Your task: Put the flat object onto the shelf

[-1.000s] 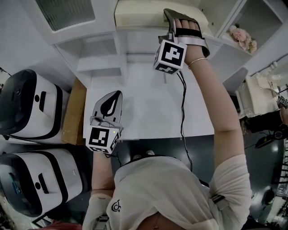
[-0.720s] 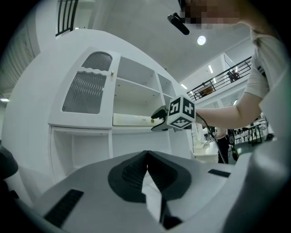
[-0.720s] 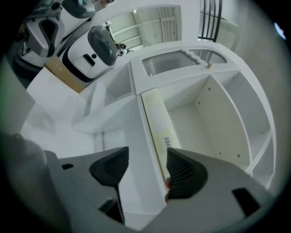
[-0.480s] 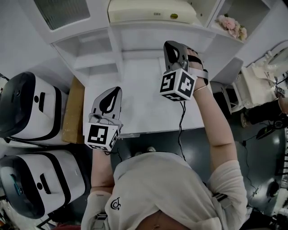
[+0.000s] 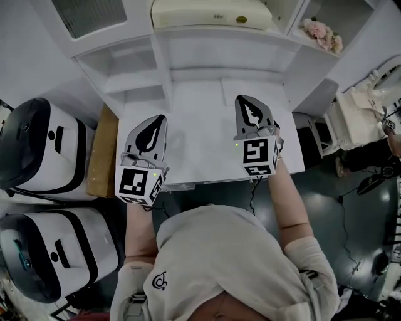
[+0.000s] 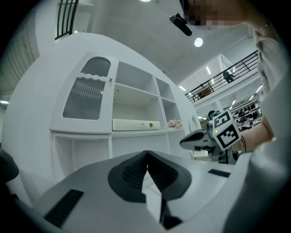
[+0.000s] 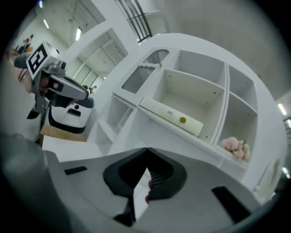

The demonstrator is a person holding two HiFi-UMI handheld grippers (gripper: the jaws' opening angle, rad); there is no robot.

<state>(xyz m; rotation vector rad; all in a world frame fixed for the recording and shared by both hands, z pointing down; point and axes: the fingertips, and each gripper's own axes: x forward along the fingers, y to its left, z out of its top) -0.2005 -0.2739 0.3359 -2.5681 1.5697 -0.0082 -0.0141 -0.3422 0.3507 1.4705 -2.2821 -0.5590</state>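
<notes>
The flat cream-coloured object [image 5: 210,14] lies on the middle shelf of the white unit, apart from both grippers; it also shows in the left gripper view [image 6: 135,124] and the right gripper view [image 7: 172,117]. My right gripper [image 5: 241,99] hovers over the white table [image 5: 200,147], well below the shelf, jaws shut with nothing between them [image 7: 148,151]. My left gripper [image 5: 161,118] hangs over the table's left part, also shut and empty [image 6: 147,154]. Both point towards the shelf unit.
Two white-and-black machines [image 5: 44,147] [image 5: 50,257] stand left of the table, beside a brown board [image 5: 103,153]. Pink flowers [image 5: 322,34] sit in the right shelf compartment. A vented cabinet door [image 5: 81,15] is at the upper left. A cable trails off the table's front edge.
My right gripper has drawn back from the shelf down to the table's front and its jaws have gone from open to shut. The flat object stays on the shelf. The left gripper barely moved.
</notes>
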